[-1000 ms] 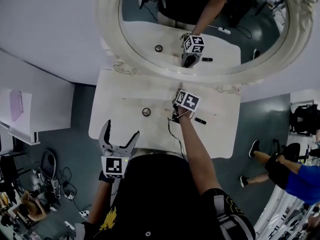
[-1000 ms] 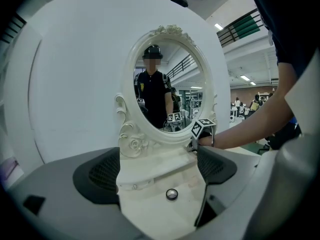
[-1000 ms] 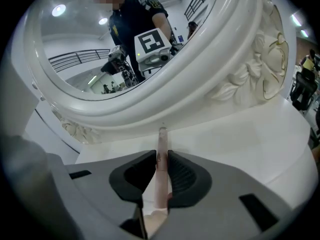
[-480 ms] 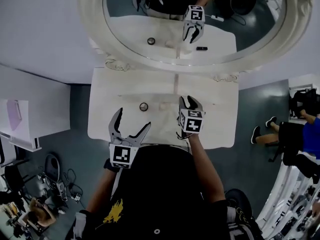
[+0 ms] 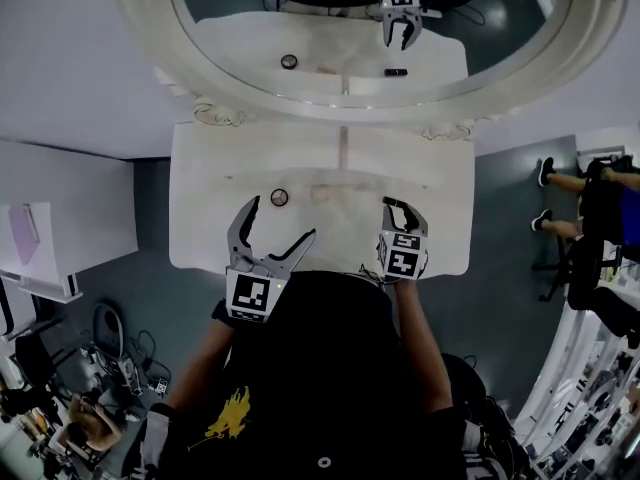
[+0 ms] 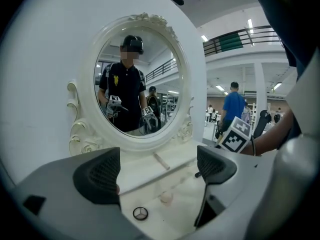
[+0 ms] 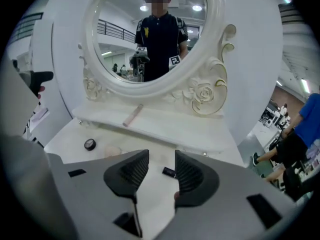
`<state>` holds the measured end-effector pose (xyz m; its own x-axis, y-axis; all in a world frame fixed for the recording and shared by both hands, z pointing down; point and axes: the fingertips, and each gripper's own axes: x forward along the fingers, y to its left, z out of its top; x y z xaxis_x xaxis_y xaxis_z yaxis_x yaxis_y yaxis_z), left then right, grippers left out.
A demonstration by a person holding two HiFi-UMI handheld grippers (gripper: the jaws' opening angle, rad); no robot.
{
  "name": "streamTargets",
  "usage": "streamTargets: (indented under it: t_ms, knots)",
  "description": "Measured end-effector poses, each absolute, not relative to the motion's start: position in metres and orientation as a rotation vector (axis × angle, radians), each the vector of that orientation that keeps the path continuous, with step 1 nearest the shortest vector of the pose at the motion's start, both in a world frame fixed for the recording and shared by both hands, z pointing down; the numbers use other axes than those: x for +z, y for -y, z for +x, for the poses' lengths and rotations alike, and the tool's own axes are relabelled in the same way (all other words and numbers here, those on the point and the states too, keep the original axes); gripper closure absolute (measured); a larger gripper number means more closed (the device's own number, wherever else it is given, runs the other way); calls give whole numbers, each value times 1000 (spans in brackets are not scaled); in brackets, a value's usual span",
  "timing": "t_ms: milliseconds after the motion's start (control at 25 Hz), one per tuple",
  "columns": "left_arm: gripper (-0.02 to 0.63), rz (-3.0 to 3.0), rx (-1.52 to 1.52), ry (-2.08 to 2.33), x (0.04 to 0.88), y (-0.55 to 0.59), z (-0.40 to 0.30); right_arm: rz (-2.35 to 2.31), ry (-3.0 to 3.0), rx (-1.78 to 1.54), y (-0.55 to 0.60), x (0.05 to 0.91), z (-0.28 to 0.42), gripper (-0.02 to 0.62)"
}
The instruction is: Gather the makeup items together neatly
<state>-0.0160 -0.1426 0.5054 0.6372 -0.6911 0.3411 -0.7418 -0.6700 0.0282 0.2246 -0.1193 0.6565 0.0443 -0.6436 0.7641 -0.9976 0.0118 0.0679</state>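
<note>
Hovering wide apart and empty over the white dressing table (image 5: pixel 200 223), the left gripper (image 5: pixel 281 218) faces the small round black compact (image 5: pixel 279 197), likely lining up to fetch it; the right gripper (image 5: pixel 402 208) is opening its narrow jaws on nothing, a short black tube (image 7: pixel 169 172) lying just beyond.

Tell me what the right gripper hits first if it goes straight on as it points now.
Probably the small black tube lying on the white tabletop just ahead of the right gripper, whose jaws are opening with nothing between them. Past it comes the raised white shelf. Depth is hard to judge.
</note>
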Motion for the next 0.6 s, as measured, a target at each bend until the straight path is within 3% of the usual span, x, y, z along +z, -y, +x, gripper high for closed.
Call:
streamTargets:
  t_ms: [280, 480, 600]
  knots:
    - [120, 2661, 438, 1207, 505, 145, -17, 1696, 1563, 770, 114, 708, 255, 350]
    - [124, 2665, 407, 1273, 502, 144, -20, 1780, 1494, 907, 114, 753, 278, 224]
    - [140, 2658, 317, 1325, 492, 145, -21, 1809, 1461, 986, 116, 770, 279, 204]
